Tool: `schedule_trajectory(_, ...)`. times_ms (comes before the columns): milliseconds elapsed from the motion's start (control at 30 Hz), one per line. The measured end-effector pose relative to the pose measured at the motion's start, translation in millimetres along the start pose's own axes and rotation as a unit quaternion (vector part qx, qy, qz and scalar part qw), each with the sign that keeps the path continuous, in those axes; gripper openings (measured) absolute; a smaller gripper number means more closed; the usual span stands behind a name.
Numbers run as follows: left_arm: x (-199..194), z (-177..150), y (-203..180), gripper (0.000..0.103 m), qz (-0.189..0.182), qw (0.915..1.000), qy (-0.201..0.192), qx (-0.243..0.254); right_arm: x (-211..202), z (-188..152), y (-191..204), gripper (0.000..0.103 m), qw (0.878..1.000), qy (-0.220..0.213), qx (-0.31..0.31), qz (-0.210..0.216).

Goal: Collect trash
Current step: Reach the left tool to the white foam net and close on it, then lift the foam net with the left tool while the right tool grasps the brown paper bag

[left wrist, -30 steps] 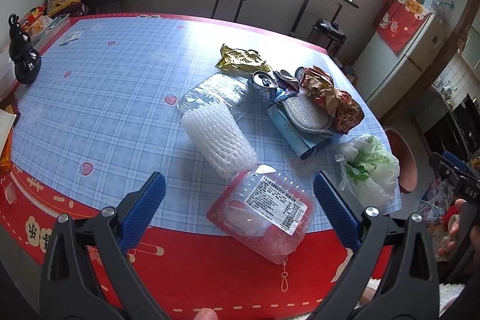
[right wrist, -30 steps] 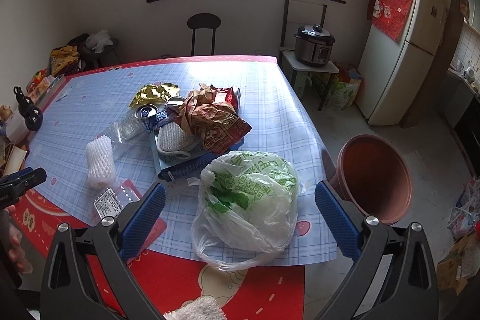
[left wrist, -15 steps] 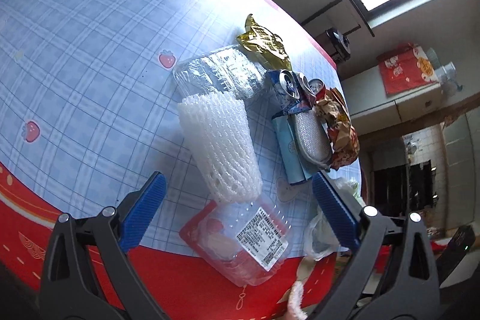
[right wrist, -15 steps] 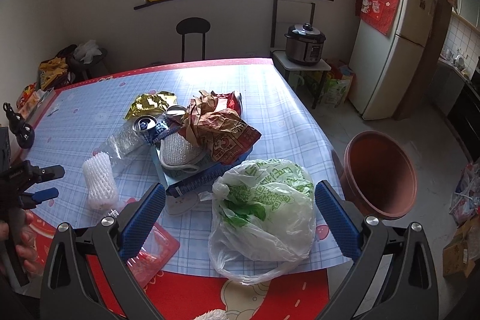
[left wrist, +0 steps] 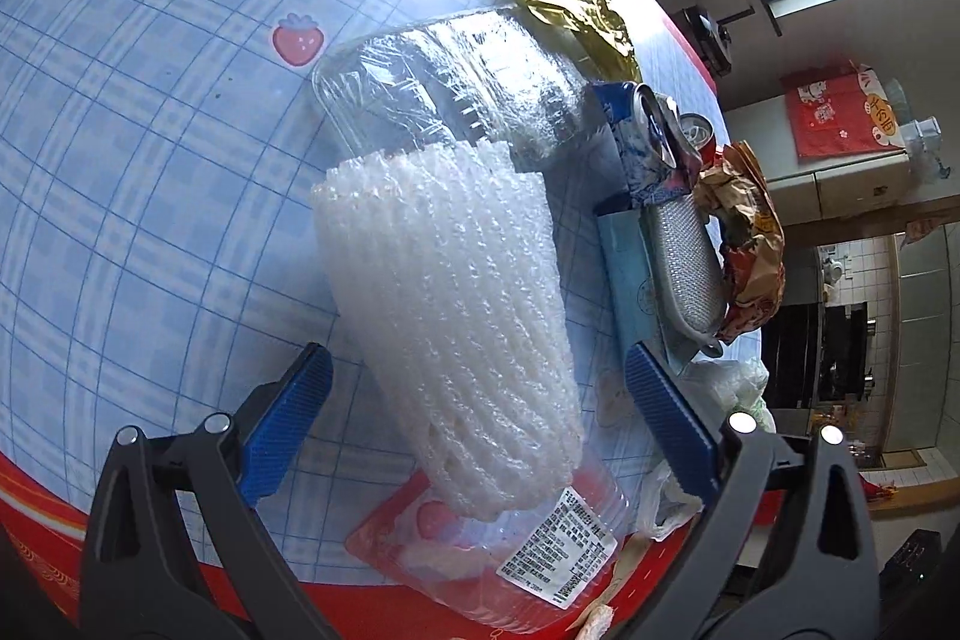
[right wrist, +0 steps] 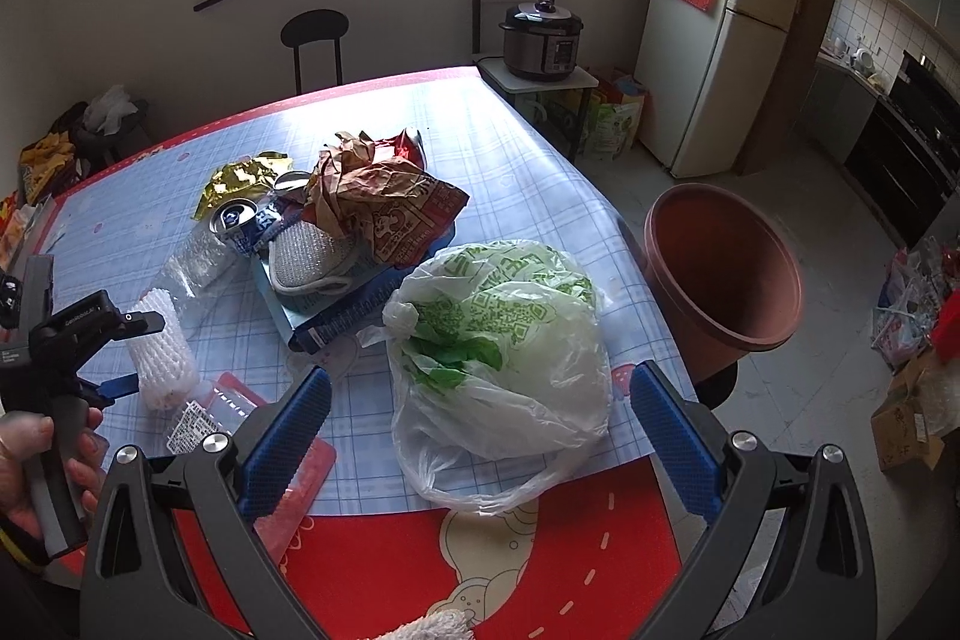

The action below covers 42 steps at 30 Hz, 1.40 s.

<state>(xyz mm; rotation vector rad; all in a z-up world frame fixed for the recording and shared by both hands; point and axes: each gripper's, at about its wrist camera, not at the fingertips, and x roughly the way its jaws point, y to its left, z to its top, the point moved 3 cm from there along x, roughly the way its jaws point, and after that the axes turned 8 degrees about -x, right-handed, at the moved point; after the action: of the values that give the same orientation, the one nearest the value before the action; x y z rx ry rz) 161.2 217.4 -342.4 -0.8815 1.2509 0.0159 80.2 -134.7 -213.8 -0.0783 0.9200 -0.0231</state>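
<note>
Over the last second the left claw (left wrist: 477,394) has dropped from a high view of the desk (left wrist: 150,160) to close over the white foam net sleeve (left wrist: 444,316), which now fills the centre of the left wrist frame; its blue jaws stand wide apart either side of the sleeve, touching nothing I can see; this looks like the approach to the first pick. The sleeve's lower end rests on a clear clamshell box (left wrist: 540,550), whose printed label is too small to read. The right claw (right wrist: 480,430), also spread and empty, has barely shifted and hovers before the white-and-green plastic bag (right wrist: 498,334); the brown bin (right wrist: 720,268) waits at right. The bag's green print and the crumpled wrapper (right wrist: 384,196) carry writing, probably Chinese, not legible.
</note>
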Motion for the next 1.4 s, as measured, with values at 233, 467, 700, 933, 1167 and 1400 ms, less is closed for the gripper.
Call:
schedule_trajectory(233, 8, -5, 3, 0.062, 0.0, 0.9993, 0.023, 0.03, 9, 0, 14, 0.098, 1.0, 0.012, 0.0, 0.007)
schedule_trajectory(467, -15, -12, 16, 0.045, -0.03, 0.9985, 0.011, 0.044, 22, 10, 40, 0.098, 0.999, 0.018, -0.018, 0.028)
schedule_trajectory(700, -45, -16, 20, 0.044, -0.025, 0.9961, -0.022, 0.082, 34, 28, 67, 0.098, 0.998, 0.007, -0.05, 0.047)
schedule_trajectory(933, -73, -7, 34, 0.045, -0.012, 0.9942, -0.067, 0.084, 67, 81, 78, 0.098, 0.992, -0.056, -0.107, 0.023)
schedule_trajectory(1167, -76, -5, 48, 0.046, -0.011, 0.9957, -0.07, 0.059, 127, 129, 114, 0.098, 0.98, -0.033, -0.194, 0.006)
schedule_trajectory(1400, -81, -4, 55, 0.047, -0.008, 0.9956, -0.078, 0.051, 179, 134, 120, 0.098, 0.979, 0.03, -0.199, -0.046)
